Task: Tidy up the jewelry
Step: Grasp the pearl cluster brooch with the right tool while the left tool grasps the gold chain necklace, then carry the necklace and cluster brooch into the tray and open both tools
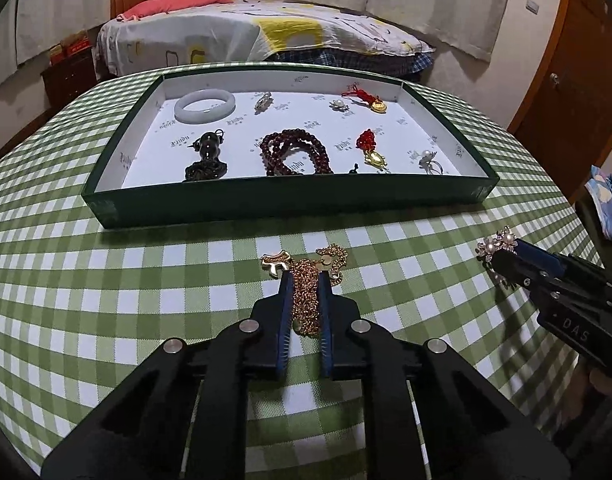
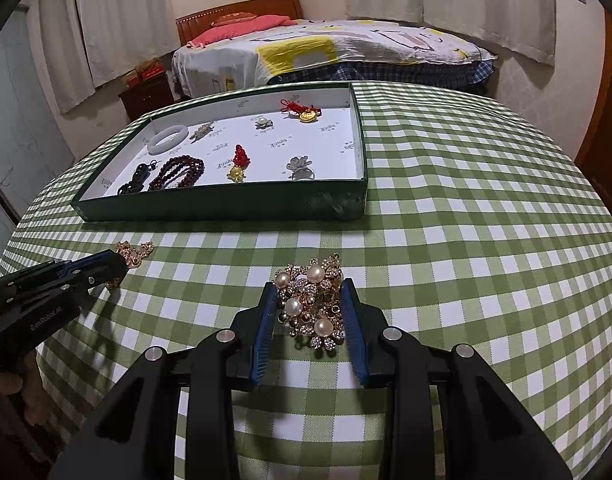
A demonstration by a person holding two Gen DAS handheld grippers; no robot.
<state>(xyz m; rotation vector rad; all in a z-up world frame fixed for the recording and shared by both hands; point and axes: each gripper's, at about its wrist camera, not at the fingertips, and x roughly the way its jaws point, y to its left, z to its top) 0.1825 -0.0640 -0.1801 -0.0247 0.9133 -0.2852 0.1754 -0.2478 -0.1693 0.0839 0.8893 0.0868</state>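
Observation:
My left gripper (image 1: pixel 305 276) is shut on a gold chain necklace (image 1: pixel 306 300) just above the checked tablecloth; its gold pendant (image 1: pixel 276 263) sticks out past the fingertips. My right gripper (image 2: pixel 309 286) is shut on a pearl and rhinestone flower brooch (image 2: pixel 311 306), also low over the cloth. Each gripper shows in the other's view: the right one (image 1: pixel 501 258) at the right, the left one (image 2: pixel 118 266) at the left. The green tray (image 1: pixel 266 204) with a white lining lies behind both and holds several pieces.
In the tray lie a white jade bangle (image 1: pixel 204 105), a dark red bead string (image 1: pixel 294 152), a black gourd pendant (image 1: pixel 208 152), two red-knot gold charms (image 1: pixel 371 148), and a pearl ring (image 1: pixel 427 160). A bed (image 1: pixel 246 36) stands beyond the table.

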